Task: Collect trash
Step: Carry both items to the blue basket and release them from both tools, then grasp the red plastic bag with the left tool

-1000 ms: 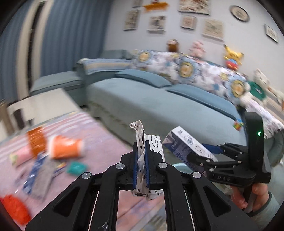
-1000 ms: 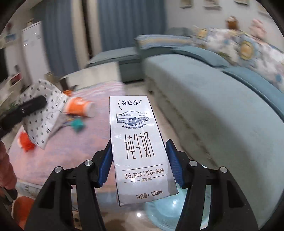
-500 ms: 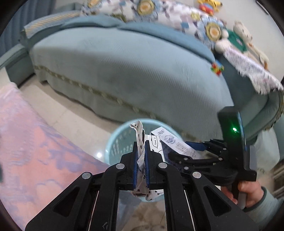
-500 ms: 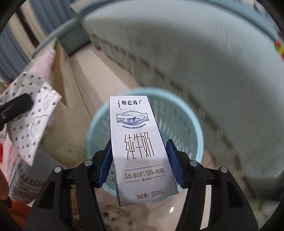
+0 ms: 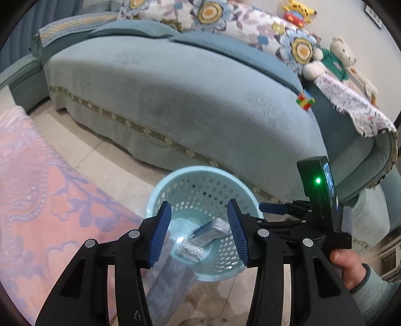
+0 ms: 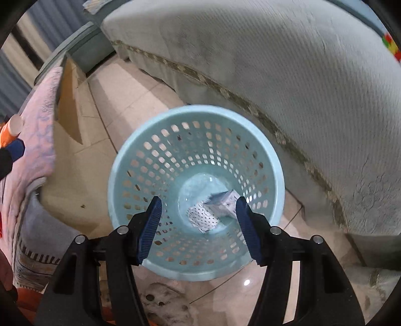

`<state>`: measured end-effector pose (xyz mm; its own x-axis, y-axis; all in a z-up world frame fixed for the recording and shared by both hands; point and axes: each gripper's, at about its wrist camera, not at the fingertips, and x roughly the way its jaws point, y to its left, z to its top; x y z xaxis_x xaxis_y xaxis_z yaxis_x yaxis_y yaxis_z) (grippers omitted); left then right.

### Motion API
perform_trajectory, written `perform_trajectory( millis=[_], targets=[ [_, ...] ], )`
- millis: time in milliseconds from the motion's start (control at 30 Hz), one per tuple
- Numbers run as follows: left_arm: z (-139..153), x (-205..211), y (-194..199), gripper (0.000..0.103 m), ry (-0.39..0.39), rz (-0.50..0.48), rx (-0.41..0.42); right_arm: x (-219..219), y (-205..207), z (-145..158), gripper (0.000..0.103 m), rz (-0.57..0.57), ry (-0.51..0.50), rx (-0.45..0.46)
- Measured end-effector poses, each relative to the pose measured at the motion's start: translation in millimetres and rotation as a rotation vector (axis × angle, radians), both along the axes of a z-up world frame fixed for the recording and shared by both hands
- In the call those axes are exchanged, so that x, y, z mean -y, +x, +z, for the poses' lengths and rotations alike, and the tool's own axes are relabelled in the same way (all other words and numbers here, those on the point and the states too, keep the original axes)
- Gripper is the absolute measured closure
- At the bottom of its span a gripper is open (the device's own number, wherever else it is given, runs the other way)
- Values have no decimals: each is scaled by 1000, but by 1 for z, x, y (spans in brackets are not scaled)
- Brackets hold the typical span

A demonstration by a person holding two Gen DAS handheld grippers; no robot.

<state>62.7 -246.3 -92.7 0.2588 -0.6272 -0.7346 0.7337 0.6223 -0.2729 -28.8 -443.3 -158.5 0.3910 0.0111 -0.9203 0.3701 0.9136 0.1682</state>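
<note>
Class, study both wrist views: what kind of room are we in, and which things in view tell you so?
Most likely a home living room. A long teal sofa with floral cushions and a teddy bear fills the back, a patterned pink rug covers the tiled floor, and a light-blue wastebasket stands beside the sofa.

A large teal sofa (image 5: pixel 190 100) is positioned across the upper field of both views, its lower edge finished with an olive patterned trim (image 6: pixel 253 105). Floral cushions (image 5: pixel 225 17) are set along the backrest. A teddy bear in a green top (image 5: pixel 330 60) and a yellow plush toy (image 5: pixel 298 11) are seated at the far end, beside a patterned throw (image 5: pixel 356 110). A multicoloured cube (image 5: pixel 305 101) is lying on the seat. The floor (image 6: pixel 130 85) is laid with glossy beige tiles. A pink patterned cloth (image 5: pixel 37 200) covers what is possibly a low table. Blue curtains (image 6: pixel 42 15) are partly visible.
</note>
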Motion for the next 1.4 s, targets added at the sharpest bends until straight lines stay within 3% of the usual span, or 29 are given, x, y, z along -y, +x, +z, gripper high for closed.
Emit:
perform_trajectory(
  millis=[133,333,533,667,733,800,967,1067,1233,1400],
  targets=[
    [25,-25,-7,58,-32,57,48,-30,6,34,45,87,-43,87],
    [70,-104,-19,56,-107,218,138,-94,14,89,45,251,-79,257],
    [98,-210,-34,44,-108,507,255,-181,24,143,45,437,-100,467],
    [100,-288,-46,39,-70,747,301,-233,38,161,45,529,-93,544],
    [101,-316,-52,30,-50,826,329,-259,47,166,45,574,-84,569],
    [99,-343,-57,27,-7,905,351,-281,52,169,45,610,-83,588],
    [76,-396,-56,27,89,1060,317,-323,66,168,45,689,-72,609],
    [56,-425,-48,28,110,1120,242,-347,76,162,45,724,-69,601],
    [29,-442,-33,28,108,1120,140,-367,91,148,45,739,-70,577],
    [17,-447,-16,29,134,1131,109,-357,112,128,45,684,-87,511]
  ],
)
